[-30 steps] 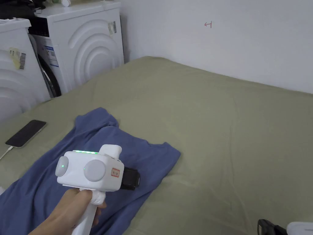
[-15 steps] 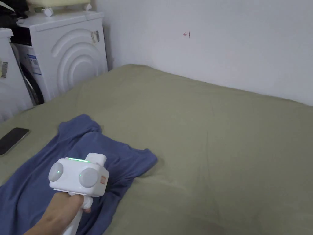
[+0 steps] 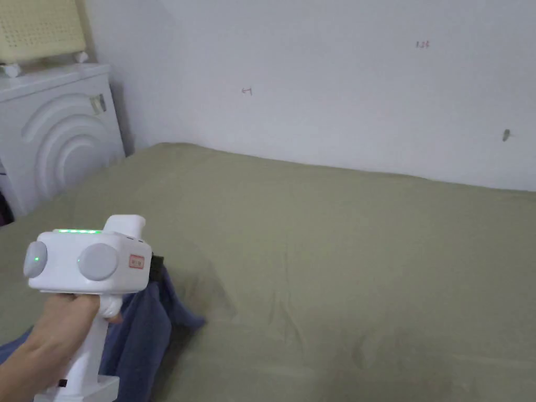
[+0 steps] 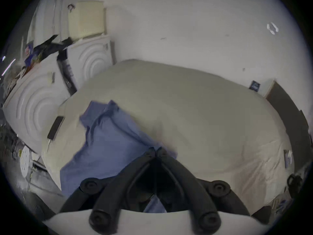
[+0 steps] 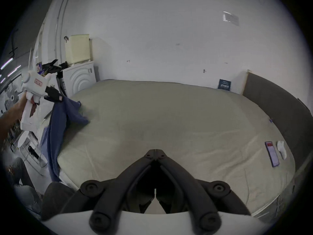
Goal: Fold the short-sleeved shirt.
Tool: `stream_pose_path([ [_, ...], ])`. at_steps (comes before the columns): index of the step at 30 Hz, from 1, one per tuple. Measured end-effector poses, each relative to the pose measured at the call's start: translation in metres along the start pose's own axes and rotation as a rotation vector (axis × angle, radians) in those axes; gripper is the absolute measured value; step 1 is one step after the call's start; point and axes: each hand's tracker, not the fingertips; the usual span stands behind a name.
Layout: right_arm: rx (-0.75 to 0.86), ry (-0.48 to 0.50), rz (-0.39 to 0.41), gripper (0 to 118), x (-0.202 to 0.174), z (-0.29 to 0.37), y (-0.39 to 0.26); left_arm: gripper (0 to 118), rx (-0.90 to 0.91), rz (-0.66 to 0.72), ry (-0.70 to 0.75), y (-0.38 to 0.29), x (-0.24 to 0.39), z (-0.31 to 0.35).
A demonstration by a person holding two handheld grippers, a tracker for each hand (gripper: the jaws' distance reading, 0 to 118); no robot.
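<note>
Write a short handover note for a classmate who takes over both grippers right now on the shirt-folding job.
Left gripper: shut on the blue shirt, holding one edge up off the bed.
Right gripper: shut, holding nothing, over bare bed.
Shirt: at the bed's left edge, part hanging from the left gripper, part draped over the side.
Done: shirt picked up.
Left: spread it flat, then make every fold.

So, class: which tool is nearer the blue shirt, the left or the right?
Left. The left tool is shut on the blue shirt, lifting part of it off the bed. The right tool is shut, over bare sheet, well apart from it.
</note>
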Motion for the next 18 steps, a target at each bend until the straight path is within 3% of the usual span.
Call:
stream_pose_path([
  [9, 0.034, -0.141, -0.081, 0, 0.060, 0.054, -0.011, 0, 0.096, -0.219, -0.324, 0.024, 0.188, 0.045],
  [18, 0.022, -0.255, -0.145, 0, 0.107, 0.069, -0.022, 0, -0.011, -0.358, -0.617, -0.005, 0.364, 0.018],
])
